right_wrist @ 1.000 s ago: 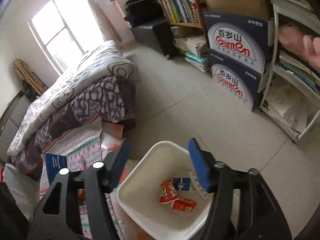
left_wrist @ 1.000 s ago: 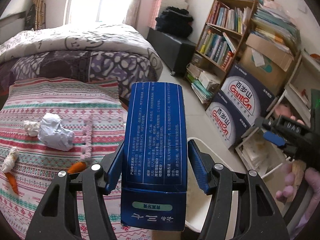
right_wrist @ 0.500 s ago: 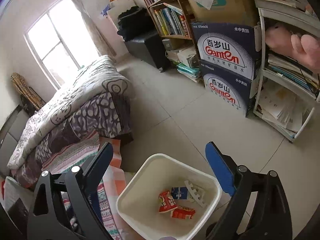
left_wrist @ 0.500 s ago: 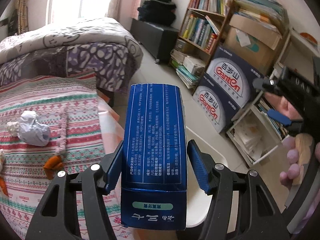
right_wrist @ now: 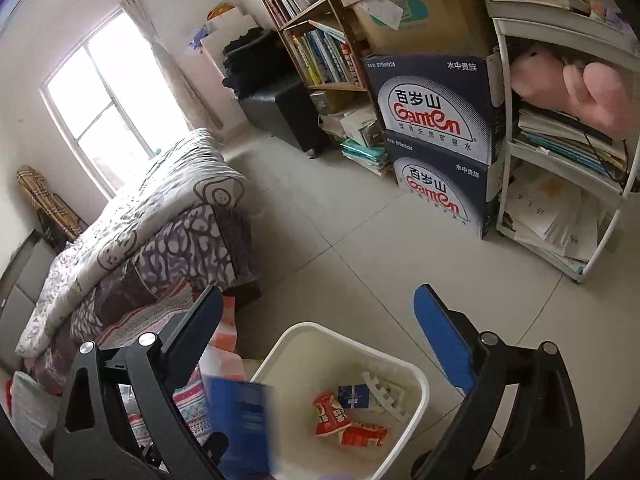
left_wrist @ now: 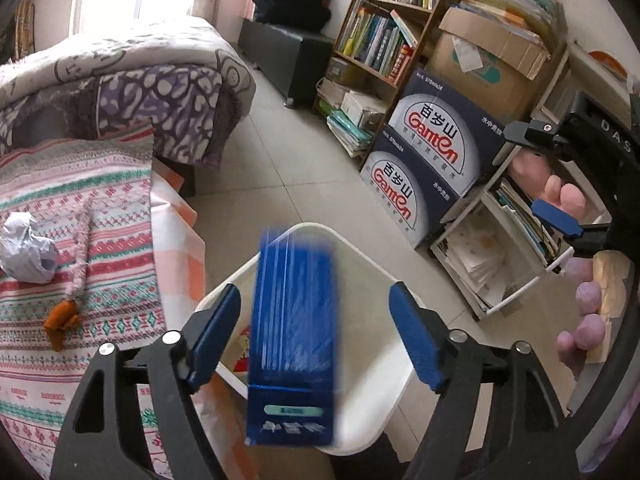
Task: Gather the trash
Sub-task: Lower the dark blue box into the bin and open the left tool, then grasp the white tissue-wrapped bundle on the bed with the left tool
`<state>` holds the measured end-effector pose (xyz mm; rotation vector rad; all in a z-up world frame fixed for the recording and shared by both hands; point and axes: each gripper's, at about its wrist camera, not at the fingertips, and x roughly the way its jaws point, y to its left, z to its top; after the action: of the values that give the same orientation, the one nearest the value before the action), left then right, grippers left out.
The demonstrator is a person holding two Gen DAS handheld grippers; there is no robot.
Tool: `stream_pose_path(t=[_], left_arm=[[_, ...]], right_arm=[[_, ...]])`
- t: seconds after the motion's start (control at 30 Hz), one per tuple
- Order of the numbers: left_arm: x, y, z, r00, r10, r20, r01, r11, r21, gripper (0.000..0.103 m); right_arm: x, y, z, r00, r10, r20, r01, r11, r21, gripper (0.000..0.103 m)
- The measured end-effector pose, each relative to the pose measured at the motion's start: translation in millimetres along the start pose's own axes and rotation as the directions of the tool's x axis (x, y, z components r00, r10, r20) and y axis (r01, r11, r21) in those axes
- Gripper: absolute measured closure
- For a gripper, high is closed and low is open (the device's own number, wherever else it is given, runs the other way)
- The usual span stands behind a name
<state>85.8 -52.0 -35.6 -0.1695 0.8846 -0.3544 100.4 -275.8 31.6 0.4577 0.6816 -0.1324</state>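
Hanging blurred between the spread fingers of the left claw (left_wrist: pixel 316 330), the blue carton (left_wrist: pixel 292 336) touches neither blue pad and sits over the white bin (left_wrist: pixel 372 360). From the right wrist view the same carton (right_wrist: pixel 242 426) shows at the bin's (right_wrist: pixel 412 372) left rim, beside the striped cloth of the table (right_wrist: pixel 192 400). Inside the bin lie red snack wrappers (right_wrist: pixel 332 418), a small blue box (right_wrist: pixel 354 396) and a white plastic piece (right_wrist: pixel 384 394). The right claw (right_wrist: pixel 316 340) is spread wide above the bin, gripping nothing. On the table (left_wrist: pixel 80 208) to the left rest a crumpled paper ball (left_wrist: pixel 28 250), a pinkish fuzzy strip (left_wrist: pixel 82 248) and an orange scrap (left_wrist: pixel 60 320) at the strip's near end. Beyond the table stands a bed (left_wrist: pixel 120 76) with a patterned quilt. Across the tiled floor, two dark water cartons (left_wrist: pixel 424 160) are stacked against a bookshelf (left_wrist: pixel 384 36).
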Motion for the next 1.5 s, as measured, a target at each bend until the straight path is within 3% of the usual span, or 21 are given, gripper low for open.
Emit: stream_pose_path(t=[0.3, 0.53, 0.83, 1.1, 1.5], left_arm=[[-8.3, 18.5, 0.4, 1.0, 0.027, -0.007, -0.027, 0.999, -0.046, 0.025], [-21.7, 46.0, -1.4, 0.994, 0.105, 0.002, -0.104, 0.991, -0.089, 0.024], [-42.2, 94.4, -11.3, 0.971, 0.238, -0.018, -0.238, 0.963, -0.128, 0.021], [-67.0, 153.6, -20.7, 0.933, 0.353, -0.065, -0.359, 0.912, -0.198, 0.021], [-98.2, 251.7, -29.7, 0.854, 0.484, -0.188, -0.519, 0.81, -0.272, 0.021]], right_arm=[[4.1, 17.2, -6.7, 1.0, 0.0, -0.005, 0.0, 1.0, -0.021, 0.007], [11.1, 47.8, -20.1, 1.0, 0.006, -0.022, -0.008, 0.997, -0.082, 0.007], [27.5, 95.8, -48.9, 0.995, 0.033, -0.091, -0.048, 0.984, -0.174, 0.007], [39.3, 131.6, -71.3, 0.985, 0.07, -0.159, -0.105, 0.968, -0.227, 0.007], [51.0, 178.5, -104.8, 0.956, 0.123, -0.265, -0.204, 0.931, -0.302, 0.007]])
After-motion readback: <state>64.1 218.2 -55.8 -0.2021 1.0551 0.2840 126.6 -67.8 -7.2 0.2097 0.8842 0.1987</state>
